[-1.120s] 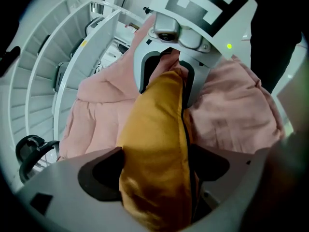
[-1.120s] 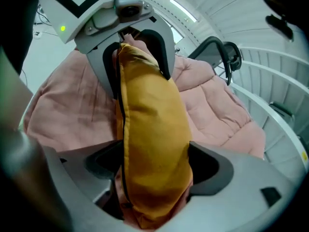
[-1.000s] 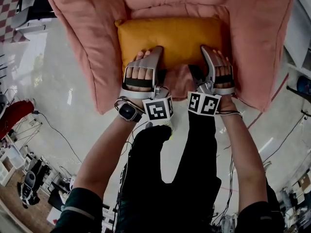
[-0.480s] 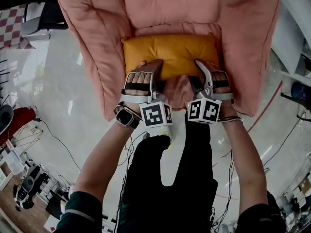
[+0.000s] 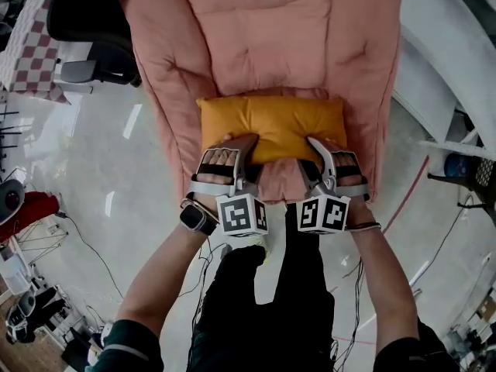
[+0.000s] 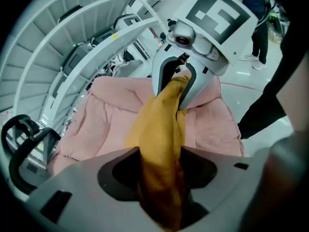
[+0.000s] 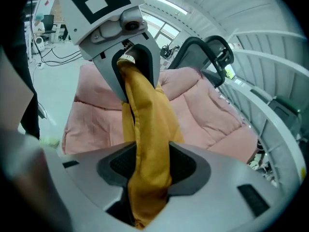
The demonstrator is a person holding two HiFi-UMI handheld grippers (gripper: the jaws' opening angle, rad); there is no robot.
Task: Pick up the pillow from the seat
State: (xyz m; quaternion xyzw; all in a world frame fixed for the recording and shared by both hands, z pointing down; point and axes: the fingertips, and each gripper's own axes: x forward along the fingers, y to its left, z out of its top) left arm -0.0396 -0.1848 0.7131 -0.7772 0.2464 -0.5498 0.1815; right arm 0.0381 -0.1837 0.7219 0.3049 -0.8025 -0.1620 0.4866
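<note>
The mustard-yellow pillow (image 5: 271,124) hangs over the pink padded seat (image 5: 271,37), held by its near edge. My left gripper (image 5: 248,150) is shut on the edge's left part, and the yellow fabric (image 6: 161,139) is bunched between its jaws. My right gripper (image 5: 315,149) is shut on the right part, pinching the cloth (image 7: 147,129) the same way. Both sets of jaws have just been closing, with the pillow between them. In the left gripper view the right gripper (image 6: 176,83) bites the far end of the fold. In the right gripper view the left gripper (image 7: 131,69) does likewise.
A black office chair (image 5: 93,29) stands left of the seat. White curved railings (image 5: 446,84) run along the right. Cables (image 5: 85,231) and a red object (image 5: 23,208) lie on the glossy floor at left. The person's dark-trousered legs (image 5: 263,301) are below the grippers.
Both grippers have closed on the pillow's near edge and risen with it. The pillow has come up off the seat, and more of the chair's back shows behind it.
</note>
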